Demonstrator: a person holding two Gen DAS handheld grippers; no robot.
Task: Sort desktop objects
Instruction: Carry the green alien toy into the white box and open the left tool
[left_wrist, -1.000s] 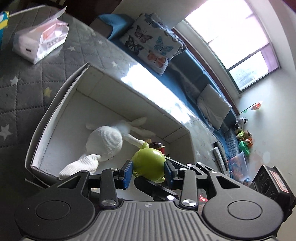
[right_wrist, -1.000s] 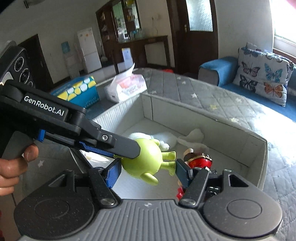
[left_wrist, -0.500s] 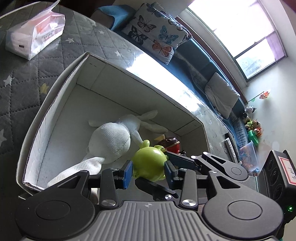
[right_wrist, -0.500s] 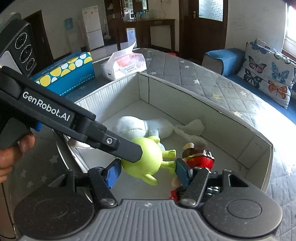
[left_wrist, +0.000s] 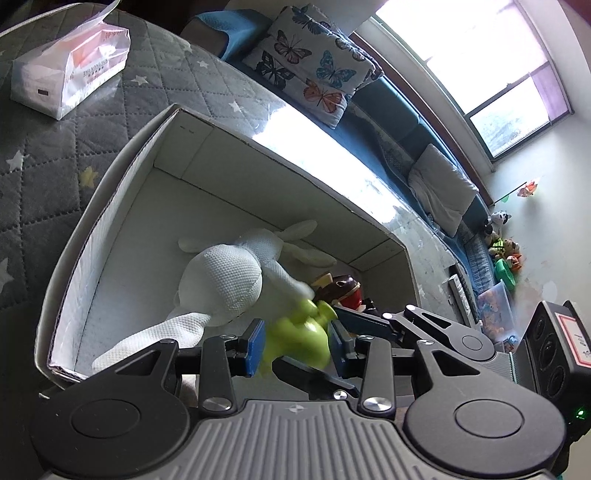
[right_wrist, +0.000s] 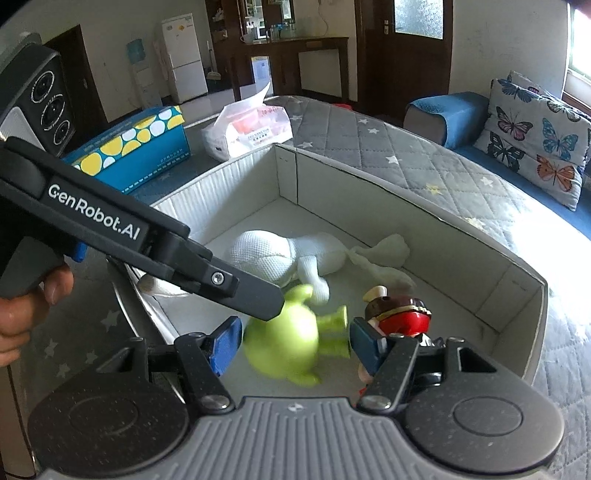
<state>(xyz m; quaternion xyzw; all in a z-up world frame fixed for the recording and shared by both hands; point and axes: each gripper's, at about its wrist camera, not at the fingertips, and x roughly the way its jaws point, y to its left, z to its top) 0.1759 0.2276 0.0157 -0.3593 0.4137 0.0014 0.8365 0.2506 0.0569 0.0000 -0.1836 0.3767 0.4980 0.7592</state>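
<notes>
A grey quilted bed with star print carries an open white cardboard box. Inside it lie a white knitted plush rabbit, a blurred lime-green round plastic toy figure and a small red-and-brown figurine. The green toy sits between the blue pads of both grippers. The left gripper and the right gripper both stand apart around it, pads not pressing.

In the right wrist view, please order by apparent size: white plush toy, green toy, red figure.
1. white plush toy
2. green toy, blurred and nearer the camera, so its rank against the plush is unsure
3. red figure, partly hidden
</notes>
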